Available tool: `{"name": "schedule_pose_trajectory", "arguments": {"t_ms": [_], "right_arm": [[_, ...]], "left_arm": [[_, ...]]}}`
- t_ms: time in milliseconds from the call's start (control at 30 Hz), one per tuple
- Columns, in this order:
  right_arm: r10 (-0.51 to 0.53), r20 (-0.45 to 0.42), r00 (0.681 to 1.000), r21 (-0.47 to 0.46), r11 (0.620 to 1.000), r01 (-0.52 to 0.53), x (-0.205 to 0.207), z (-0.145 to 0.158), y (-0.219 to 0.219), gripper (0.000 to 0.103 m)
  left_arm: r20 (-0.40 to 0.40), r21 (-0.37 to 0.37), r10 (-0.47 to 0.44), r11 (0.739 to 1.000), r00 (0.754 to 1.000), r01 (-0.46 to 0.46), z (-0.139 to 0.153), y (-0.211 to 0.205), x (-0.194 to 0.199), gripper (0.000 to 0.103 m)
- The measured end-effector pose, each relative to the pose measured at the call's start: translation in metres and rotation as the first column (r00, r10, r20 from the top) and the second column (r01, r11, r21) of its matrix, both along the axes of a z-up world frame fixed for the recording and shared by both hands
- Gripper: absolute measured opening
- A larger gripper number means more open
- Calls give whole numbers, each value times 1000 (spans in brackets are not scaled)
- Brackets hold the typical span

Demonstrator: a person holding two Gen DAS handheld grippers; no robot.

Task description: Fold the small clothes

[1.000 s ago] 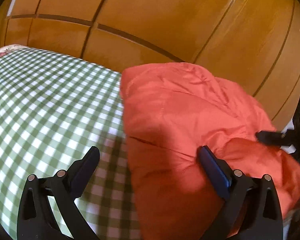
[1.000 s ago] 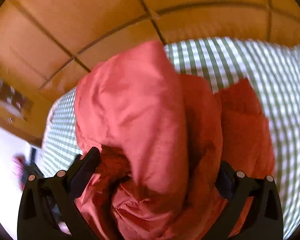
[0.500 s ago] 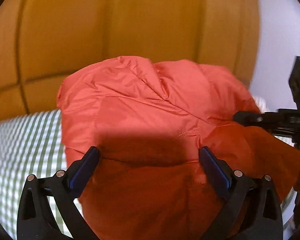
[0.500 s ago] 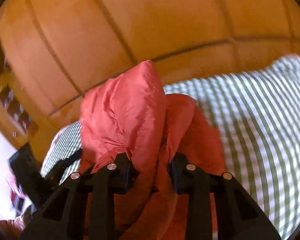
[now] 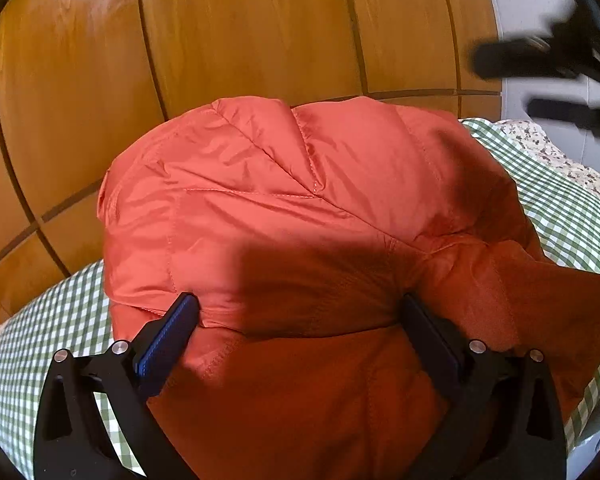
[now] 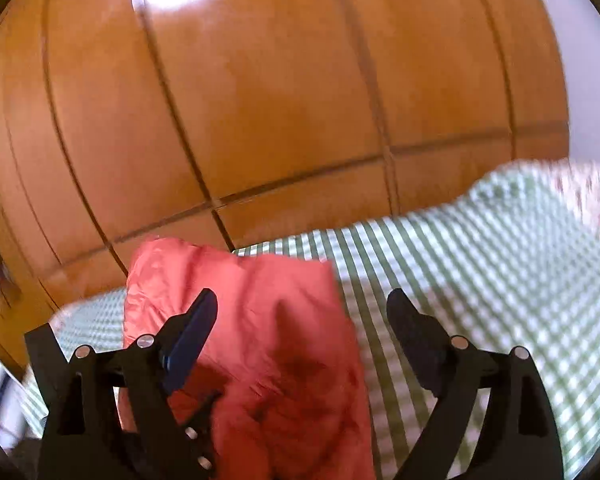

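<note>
Left wrist view: orange puffy jacket [image 5: 300, 208] lies bunched on a green-checked cloth [image 5: 60, 332], filling most of the frame. Quilted stitch lines run across its top; near half sits in shadow. Left gripper [image 5: 296, 312] has jaws spread wide, one finger on each side of the jacket's near edge. Blue-padded left finger touches the fabric at the hem; right finger presses against a fold. Nothing pinched between them. Behind the jacket stands a glossy wood panel wall [image 5: 240, 40] w/ dark grooves and a bright light glare top left. Far right, a floral cloth [image 5: 560, 160] shows under the checked one. Right gripper [image 5: 540, 80] appears top right, blurred, above & well apart from the jacket, its two dark fingers apart.

Right wrist view: frame is motion-blurred. Right gripper [image 6: 302, 316] jaws wide apart, holding nothing. Jacket [image 6: 268, 340] sits low & left of centre, passing between the fingers but nearer the left one; whether the fabric touches it can't be told thru the blur. Right finger hangs over the checked cloth [image 6: 480, 260], clear of the jacket. Wood panel wall [image 6: 280, 100] fills the upper frame. Part of the left gripper's black frame [image 6: 44, 344] pokes in at lower left.
</note>
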State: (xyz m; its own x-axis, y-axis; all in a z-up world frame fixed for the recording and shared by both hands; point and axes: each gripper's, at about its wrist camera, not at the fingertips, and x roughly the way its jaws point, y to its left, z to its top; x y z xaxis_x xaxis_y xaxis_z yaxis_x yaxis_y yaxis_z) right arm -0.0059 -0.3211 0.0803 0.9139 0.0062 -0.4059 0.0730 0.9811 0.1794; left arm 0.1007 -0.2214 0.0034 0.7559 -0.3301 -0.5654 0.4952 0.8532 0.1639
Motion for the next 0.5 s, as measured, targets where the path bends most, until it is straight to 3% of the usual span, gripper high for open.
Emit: {"name": "schedule_pose_trajectory", "arguments": {"t_ms": [67,100,300,500], "right_arm": [[-7,-55,998,-57,998,4,21,-5,18,61],[-9,-77,997,-57,998,4,32,-9,24,58],[-130,-152,980,-261,961,87,77,-64,31,59],[-151,-178,972,-174,977,120,87,-94,10,64]], "left_arm": [[4,-7,4,1000,1000,-3,0,0,0,99],[9,-15,4,1000,1000,-4,0,2,0,99],[18,-72,1,997,1000,0,0,19,-11,99],[5,-81,-11,997,1000,11,11,31,-16,99]]}}
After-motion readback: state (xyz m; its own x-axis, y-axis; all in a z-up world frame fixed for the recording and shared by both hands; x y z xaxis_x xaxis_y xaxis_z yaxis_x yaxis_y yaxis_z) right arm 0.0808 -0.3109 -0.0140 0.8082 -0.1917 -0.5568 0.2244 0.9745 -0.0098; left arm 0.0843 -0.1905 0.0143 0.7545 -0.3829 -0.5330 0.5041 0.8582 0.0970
